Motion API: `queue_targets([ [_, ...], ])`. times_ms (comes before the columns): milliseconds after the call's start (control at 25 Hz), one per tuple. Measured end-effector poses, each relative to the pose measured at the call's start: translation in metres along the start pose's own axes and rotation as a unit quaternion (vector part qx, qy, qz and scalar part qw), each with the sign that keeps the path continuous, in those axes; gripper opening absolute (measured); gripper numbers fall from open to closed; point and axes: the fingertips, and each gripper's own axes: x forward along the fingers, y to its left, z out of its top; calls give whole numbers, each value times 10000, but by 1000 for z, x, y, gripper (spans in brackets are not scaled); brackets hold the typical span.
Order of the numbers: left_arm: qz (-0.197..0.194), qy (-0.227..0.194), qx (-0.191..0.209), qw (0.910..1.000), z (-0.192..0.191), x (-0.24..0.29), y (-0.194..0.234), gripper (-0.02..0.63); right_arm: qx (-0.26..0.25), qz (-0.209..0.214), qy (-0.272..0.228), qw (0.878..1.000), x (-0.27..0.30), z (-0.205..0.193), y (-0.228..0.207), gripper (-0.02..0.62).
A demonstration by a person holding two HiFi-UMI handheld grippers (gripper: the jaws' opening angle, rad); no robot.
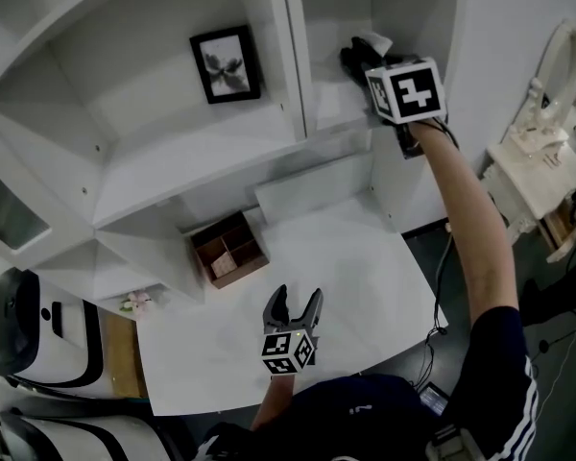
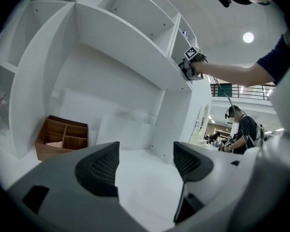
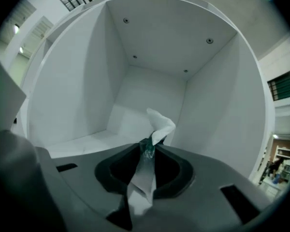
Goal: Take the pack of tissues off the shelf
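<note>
The pack of tissues (image 3: 144, 175) is a thin clear-wrapped pack with a white tissue sticking up from its top. It sits edge-on between the jaws of my right gripper (image 3: 148, 151), which are shut on it. In the head view the right gripper (image 1: 362, 59) reaches into the upper right compartment of the white shelf (image 1: 336, 118), with the pack (image 1: 373, 42) showing white at its tip. My left gripper (image 1: 294, 304) hangs low over the white table (image 1: 365, 257), open, with nothing between its fingers. The left gripper view shows the same open jaws (image 2: 145, 162).
A framed picture (image 1: 227, 62) stands in the compartment to the left. A wooden divided box (image 1: 230, 250) sits at the table's back, a white board (image 1: 312, 188) leans behind it, and small flowers (image 1: 134, 303) stand at the left. White furniture (image 1: 538, 161) stands to the right.
</note>
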Motion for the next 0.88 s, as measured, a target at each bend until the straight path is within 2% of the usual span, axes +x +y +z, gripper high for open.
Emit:
queue_targets([
  [40,26,3,-21,10000,-1,0,3,348,-99,-79,18,9999,1,-1,-1,47],
  [80,49,1,-41,10000,-1,0,5,348,-201,-133,33,9997,1,-2,-1,34],
  [200,82,-19,-67,9999,0,2,9,347,-367,-192,68,9991,4,-3,-1,28],
  [360,72,2,-70,9999,-2,2,8,345,-301,-307,-59,9991,2,-1,-3,23],
  [680,75,62,-109,9999,-5,0,10,341,-221,-436,-996,9938,-25,19,-5,20],
  [880,0,37,-72,10000,-5,-2,6,341,-509,-533,-1266,9892,-53,31,-3,20],
])
